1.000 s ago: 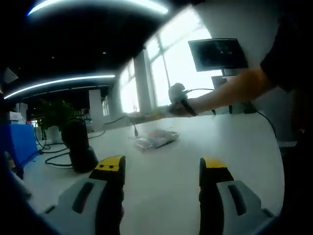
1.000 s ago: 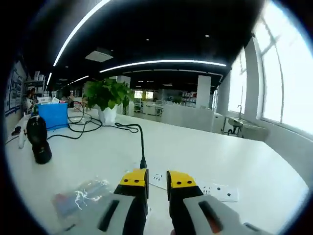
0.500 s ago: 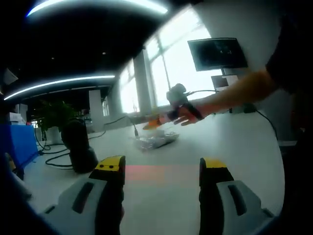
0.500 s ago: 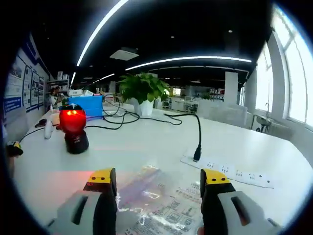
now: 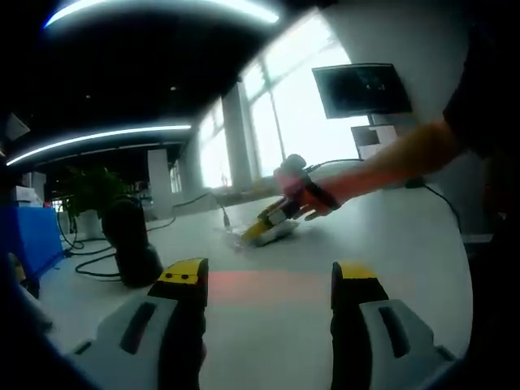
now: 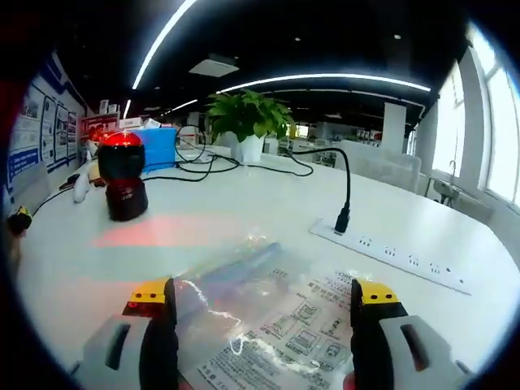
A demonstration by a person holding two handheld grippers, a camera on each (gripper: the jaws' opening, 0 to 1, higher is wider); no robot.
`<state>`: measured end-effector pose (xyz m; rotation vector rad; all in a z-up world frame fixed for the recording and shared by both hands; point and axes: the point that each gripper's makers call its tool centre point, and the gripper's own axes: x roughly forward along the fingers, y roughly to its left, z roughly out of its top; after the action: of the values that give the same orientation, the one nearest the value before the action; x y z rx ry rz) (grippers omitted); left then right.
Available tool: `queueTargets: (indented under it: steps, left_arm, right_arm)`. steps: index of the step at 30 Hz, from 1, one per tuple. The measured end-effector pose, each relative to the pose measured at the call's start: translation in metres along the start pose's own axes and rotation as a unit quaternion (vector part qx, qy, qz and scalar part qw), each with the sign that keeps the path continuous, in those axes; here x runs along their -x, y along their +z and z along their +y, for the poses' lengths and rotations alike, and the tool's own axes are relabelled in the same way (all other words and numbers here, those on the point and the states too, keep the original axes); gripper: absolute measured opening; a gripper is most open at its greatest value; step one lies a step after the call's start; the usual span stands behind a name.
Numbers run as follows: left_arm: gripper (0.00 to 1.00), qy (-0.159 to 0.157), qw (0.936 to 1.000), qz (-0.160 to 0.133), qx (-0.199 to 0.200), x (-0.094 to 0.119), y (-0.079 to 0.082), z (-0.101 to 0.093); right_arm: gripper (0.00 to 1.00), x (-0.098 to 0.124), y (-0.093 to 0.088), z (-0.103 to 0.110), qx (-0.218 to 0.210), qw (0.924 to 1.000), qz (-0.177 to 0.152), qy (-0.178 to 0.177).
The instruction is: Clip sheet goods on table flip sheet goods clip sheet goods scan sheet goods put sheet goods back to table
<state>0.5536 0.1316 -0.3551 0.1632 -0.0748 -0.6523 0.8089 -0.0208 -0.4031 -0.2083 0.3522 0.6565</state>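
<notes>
My right claw (image 6: 264, 302) has come down low over the clear sheet packet (image 6: 268, 313) on the white table (image 6: 203, 211), and its jaws are now spread wide on both sides of the packet, not pinching yet. I think the first clip comes next. My left claw (image 5: 268, 280) stays back, spread and holding nothing, near the black scanner (image 5: 130, 240), well apart from the packet.
</notes>
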Motion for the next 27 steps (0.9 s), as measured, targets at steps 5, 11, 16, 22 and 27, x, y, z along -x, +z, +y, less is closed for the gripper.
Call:
queueTargets:
  steps: [5, 11, 16, 22, 27]
  left_arm:
    - [0.54, 0.000, 1.0000, -0.001, 0.000, 0.000, 0.000, 0.000]
    - [0.54, 0.000, 1.0000, -0.001, -0.001, 0.000, 0.000, 0.000]
    - [0.54, 0.000, 1.0000, -0.001, -0.002, 0.000, 0.000, 0.000]
    - [0.54, 0.000, 1.0000, 0.000, -0.004, 0.000, 0.000, -0.001]
    - [0.54, 0.000, 1.0000, -0.001, -0.004, 0.001, 0.001, -0.001]
  right_arm:
    - [0.85, -0.001, -0.004, 0.003, -0.012, 0.9998, 0.005, 0.013]
    - [0.87, -0.002, -0.008, 0.005, -0.013, 0.9997, 0.010, 0.020]
    - [0.87, -0.003, -0.011, 0.006, -0.020, 0.9995, 0.003, 0.024]
    - [0.87, -0.004, -0.012, 0.007, -0.032, 0.9991, 0.005, 0.028]
    - [0.87, -0.005, -0.012, 0.008, -0.030, 0.9992, 0.010, 0.027]
